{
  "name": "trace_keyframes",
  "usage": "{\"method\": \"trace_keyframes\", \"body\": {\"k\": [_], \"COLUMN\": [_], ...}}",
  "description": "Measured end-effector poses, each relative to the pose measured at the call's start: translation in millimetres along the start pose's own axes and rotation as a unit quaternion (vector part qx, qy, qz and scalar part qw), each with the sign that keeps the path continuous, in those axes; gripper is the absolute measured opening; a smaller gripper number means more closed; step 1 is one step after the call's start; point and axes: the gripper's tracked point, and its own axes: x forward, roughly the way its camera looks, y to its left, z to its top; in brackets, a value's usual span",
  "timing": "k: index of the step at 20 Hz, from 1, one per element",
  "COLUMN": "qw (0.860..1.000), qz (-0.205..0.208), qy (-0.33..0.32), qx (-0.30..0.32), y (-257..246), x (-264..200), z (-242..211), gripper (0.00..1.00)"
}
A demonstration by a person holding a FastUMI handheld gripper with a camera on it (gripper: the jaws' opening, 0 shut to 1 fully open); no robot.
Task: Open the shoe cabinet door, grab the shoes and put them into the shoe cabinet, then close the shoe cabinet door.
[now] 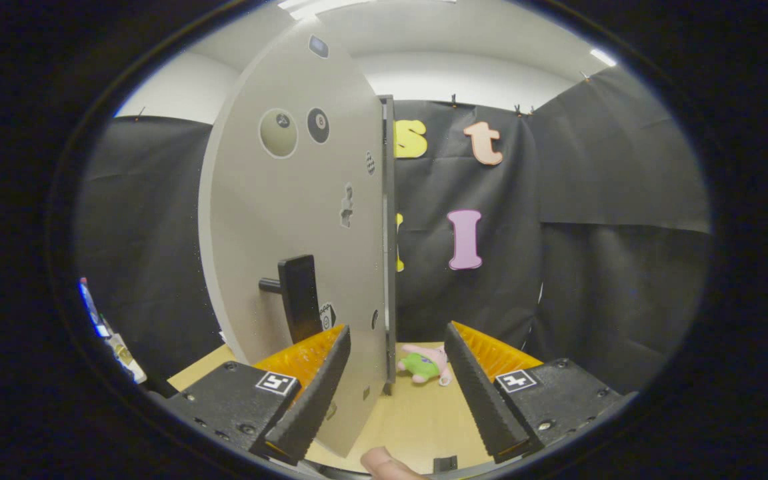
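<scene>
Shoe cabinet's tall grey panel door (277, 220) stands ajar just ahead of your wide-open, empty gripper (397, 393) on the wooden table (417, 427); judged stiff and light-swinging, so take its black bar handle (299, 303).

1 shoe cabinet door (271, 233) stands swung open on 1 wooden worktop (417, 420), carrying 1 dark handle (297, 303) and at least 7 small stickers (318, 125). 1 plush toy (426, 365) lies on the worktop beyond the door's edge, between the 2 spread fingers (321, 390) of 1 gripper (396, 395), which close on nothing. 1 fingertip (384, 463) of a person shows beneath the gripper.
</scene>
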Motion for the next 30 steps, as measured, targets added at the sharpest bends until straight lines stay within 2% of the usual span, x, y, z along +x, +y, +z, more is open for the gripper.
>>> {"method": "trace_keyframes", "body": {"k": [5,10,18,21,26,30], "qw": [1.0,1.0,0.998,0.998,0.999,0.999], "qz": [0.015,-0.004,0.038,0.034,0.019,0.024], "qy": [0.006,0.013,0.045,0.045,0.025,0.009], "qx": [0.017,0.019,0.02,0.023,0.024,0.021], "y": [40.5,72.1,170.0,193.7,211.4,221.5], "x": [14.0,40.1,82.8,96.9,96.9,74.8], "z": [-1.3,-4.1,-29.6,-31.7,-31.8,-34.5], "gripper": [0.94,0.94,0.94,0.94,0.94,0.94]}}
